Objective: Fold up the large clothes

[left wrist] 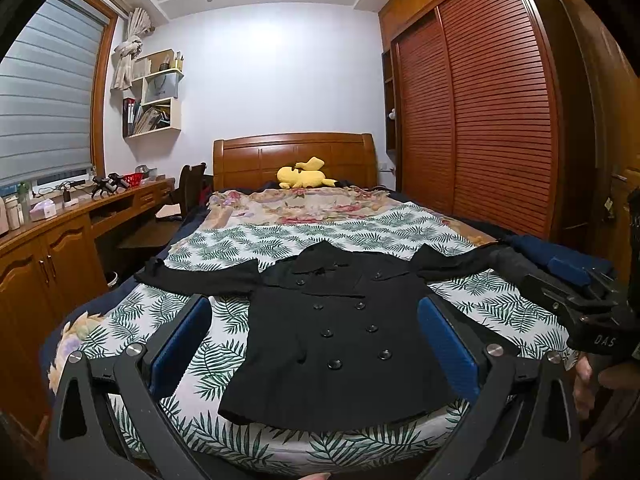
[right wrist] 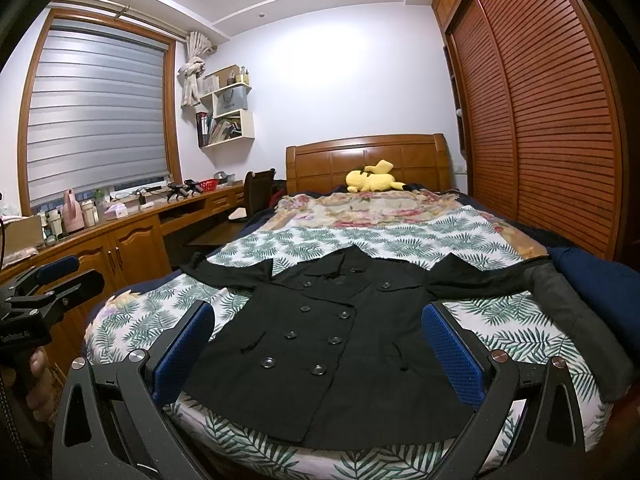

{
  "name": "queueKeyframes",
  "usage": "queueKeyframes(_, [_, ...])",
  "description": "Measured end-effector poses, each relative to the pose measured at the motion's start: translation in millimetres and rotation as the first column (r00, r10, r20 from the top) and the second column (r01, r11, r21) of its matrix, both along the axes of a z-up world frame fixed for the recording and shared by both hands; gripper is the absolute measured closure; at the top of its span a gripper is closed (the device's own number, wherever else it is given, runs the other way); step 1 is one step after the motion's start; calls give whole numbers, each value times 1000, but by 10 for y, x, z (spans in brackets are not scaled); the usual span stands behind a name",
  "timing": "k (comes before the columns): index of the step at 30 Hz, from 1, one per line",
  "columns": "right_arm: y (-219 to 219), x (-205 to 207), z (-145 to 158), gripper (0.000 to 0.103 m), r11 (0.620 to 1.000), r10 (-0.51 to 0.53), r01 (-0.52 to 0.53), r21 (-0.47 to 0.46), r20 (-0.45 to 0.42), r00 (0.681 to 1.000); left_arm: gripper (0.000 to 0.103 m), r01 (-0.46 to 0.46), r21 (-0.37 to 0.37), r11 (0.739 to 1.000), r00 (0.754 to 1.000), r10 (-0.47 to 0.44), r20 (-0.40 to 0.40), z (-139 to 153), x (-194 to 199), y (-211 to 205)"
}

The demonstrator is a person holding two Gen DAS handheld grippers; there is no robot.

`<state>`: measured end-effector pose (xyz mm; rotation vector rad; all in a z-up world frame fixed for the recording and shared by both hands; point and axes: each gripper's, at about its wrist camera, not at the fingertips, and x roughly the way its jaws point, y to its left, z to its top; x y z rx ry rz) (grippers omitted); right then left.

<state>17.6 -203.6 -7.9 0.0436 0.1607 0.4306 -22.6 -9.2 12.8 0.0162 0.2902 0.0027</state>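
Observation:
A black double-breasted coat [left wrist: 340, 352] [right wrist: 360, 344] lies flat and face up on the leaf-print bedspread [left wrist: 224, 240] [right wrist: 304, 240]. Its sleeves are spread to both sides and its hem is towards me. My left gripper [left wrist: 314, 308] hovers open over the hem end, blue pads wide apart and holding nothing. My right gripper [right wrist: 319, 314] is likewise open and empty above the coat's lower half. Each shows in the other's view: the right gripper [left wrist: 560, 276] at the bed's right side, the left gripper [right wrist: 60, 276] off the bed's left corner.
A yellow plush toy [left wrist: 306, 176] [right wrist: 372, 178] lies by the wooden headboard. Navy bedding [right wrist: 592, 280] and a grey strip of fabric [right wrist: 580, 320] lie on the bed's right edge. A louvred wardrobe [left wrist: 480, 120] stands to the right, a cluttered desk [right wrist: 132, 216] to the left.

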Motion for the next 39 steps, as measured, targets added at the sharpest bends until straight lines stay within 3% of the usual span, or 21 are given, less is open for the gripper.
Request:
queueKeyframes(25, [4, 32, -31, 0, 1000, 6, -6, 1, -12, 1000, 0, -7, -8, 1000, 1000, 7, -14, -11, 23, 53])
queueKeyframes(39, [122, 379, -88, 0, 1000, -21, 19, -24, -75, 997, 0, -33, -25, 999, 994, 31, -100, -322, 431, 266])
